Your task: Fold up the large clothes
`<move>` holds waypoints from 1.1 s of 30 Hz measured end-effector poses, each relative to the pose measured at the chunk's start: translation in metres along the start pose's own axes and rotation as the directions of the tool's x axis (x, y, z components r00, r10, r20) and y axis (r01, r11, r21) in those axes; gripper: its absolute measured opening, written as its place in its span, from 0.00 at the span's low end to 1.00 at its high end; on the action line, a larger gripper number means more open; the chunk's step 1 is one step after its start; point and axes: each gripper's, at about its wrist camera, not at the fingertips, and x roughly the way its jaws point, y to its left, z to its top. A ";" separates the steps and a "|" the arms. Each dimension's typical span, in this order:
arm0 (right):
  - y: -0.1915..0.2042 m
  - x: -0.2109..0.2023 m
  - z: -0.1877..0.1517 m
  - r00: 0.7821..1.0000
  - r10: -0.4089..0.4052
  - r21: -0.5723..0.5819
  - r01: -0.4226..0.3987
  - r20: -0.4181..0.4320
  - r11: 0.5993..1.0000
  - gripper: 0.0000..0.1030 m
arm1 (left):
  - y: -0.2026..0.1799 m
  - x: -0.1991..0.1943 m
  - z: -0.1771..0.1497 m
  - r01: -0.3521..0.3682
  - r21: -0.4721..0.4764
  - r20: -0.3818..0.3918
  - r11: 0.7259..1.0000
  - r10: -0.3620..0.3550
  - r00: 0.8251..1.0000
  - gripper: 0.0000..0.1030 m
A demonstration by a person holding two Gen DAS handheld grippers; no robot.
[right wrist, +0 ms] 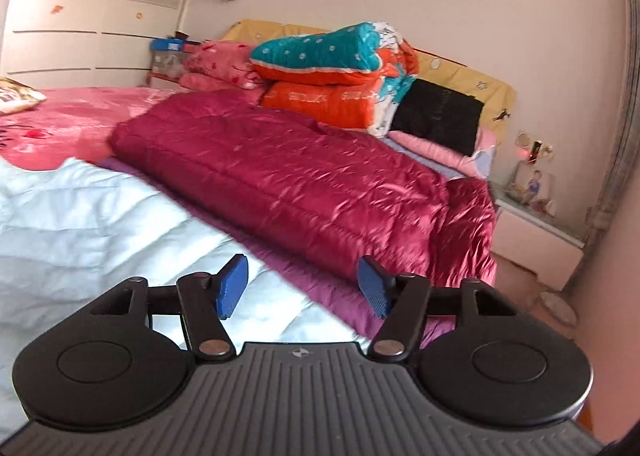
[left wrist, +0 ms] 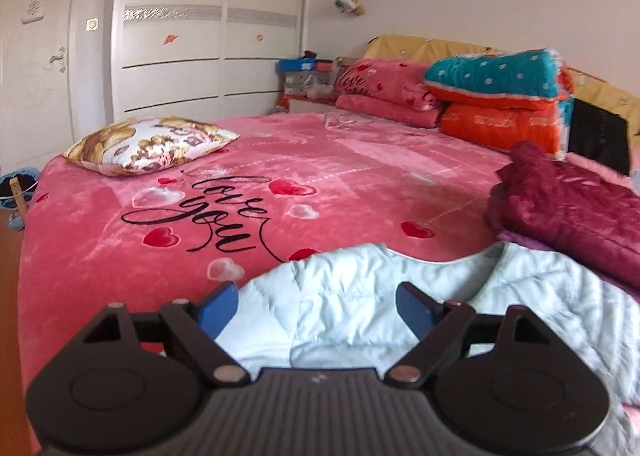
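Both hand-held grippers hover over the bed (left wrist: 100, 256) with jaws spread wide and nothing between the blue pads: the left hand-held gripper (left wrist: 316, 306) above the pale quilted jacket (left wrist: 352, 296), the right hand-held gripper (right wrist: 302, 286) over that jacket's edge beside the dark red padded coat (right wrist: 288, 183). Behind the coat, folded blankets (right wrist: 340, 71) are stacked at the headboard (right wrist: 460, 73). A patterned pillow (left wrist: 152, 143) lies well apart from the jacket.
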 end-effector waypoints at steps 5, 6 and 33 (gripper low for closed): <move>-0.005 -0.034 -0.019 0.989 0.147 0.128 -0.143 -0.021 0.981 0.97 | 0.002 -0.064 -0.015 0.078 0.043 -0.007 0.996 -0.078 0.997 0.85; -0.006 -0.040 -0.025 0.983 0.179 0.158 -0.171 -0.033 0.972 0.97 | 0.004 -0.076 -0.020 0.093 0.044 -0.021 0.995 -0.093 0.995 0.85; -0.013 -0.084 -0.140 0.772 0.609 0.638 -0.377 -0.184 0.671 1.00 | 0.051 -0.186 -0.173 0.080 -0.352 -0.279 0.933 -0.186 0.942 0.86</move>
